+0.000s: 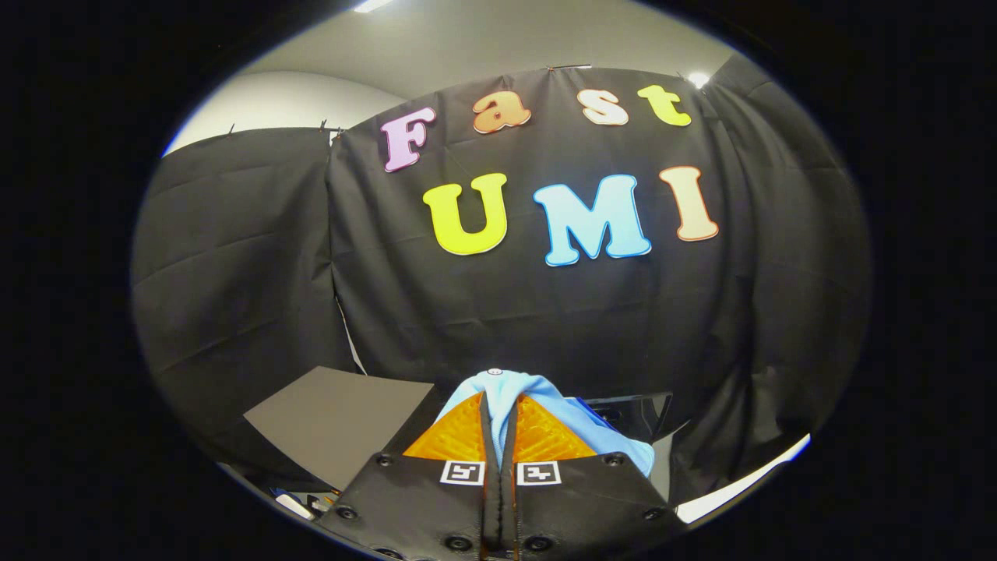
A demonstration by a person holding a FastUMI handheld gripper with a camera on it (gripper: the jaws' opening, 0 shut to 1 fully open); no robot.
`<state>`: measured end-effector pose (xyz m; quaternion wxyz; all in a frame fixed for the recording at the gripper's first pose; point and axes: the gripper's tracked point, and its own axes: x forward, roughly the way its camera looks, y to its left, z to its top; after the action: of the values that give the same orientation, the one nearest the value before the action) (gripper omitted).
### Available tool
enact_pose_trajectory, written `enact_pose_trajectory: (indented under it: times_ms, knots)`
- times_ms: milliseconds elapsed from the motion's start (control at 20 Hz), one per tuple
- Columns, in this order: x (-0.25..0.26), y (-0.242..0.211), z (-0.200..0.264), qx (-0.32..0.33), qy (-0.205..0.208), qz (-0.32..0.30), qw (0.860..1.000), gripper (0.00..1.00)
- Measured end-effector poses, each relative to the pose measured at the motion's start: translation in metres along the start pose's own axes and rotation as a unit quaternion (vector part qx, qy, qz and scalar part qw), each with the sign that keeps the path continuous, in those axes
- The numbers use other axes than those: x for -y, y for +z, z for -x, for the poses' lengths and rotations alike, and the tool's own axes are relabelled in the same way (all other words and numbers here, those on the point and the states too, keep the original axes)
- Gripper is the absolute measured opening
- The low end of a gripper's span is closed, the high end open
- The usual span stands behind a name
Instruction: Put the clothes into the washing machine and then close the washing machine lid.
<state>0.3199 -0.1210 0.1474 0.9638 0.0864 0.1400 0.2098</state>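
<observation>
Claw (498, 405) is up in the air, fingers (456, 440) pinched nearly together w/ a light blue garment (506, 389) clamped between them. Both fingers press on the cloth; only a thin strip of it shows in the gap. Fabric bunches over the fingertips, a small white button or snap at its top, and more of it drapes down past the right finger toward a lower fold (623, 452). Garment hangs clear, lifted w/ the claw.

Beyond the fingers, black booth cloth (234, 273) all round. Below left of the claw, a flat dark grey panel (335, 425), tilted, prob. a lid or board, can't tell which. Just right of the garment, a dark glossy edge (642, 409) of some appliance or bin; too little visible to name. Ceiling light (372, 5) glows overhead.
</observation>
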Motion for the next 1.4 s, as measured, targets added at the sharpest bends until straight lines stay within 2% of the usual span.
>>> enact_pose_trajectory:
  times_ms: [300, 750, 1150, 1400]
  knots:
    - [0.009, -0.053, -0.019, -0.045, 0.002, -0.003, 0.999, 0.01]
    - [0.028, -0.159, -0.059, -0.124, -0.013, -0.004, 0.992, 0.01]
    - [0.045, -0.245, -0.098, -0.194, -0.032, 0.008, 0.98, 0.01]
    - [0.057, -0.297, -0.116, -0.252, -0.057, 0.009, 0.966, 0.01]
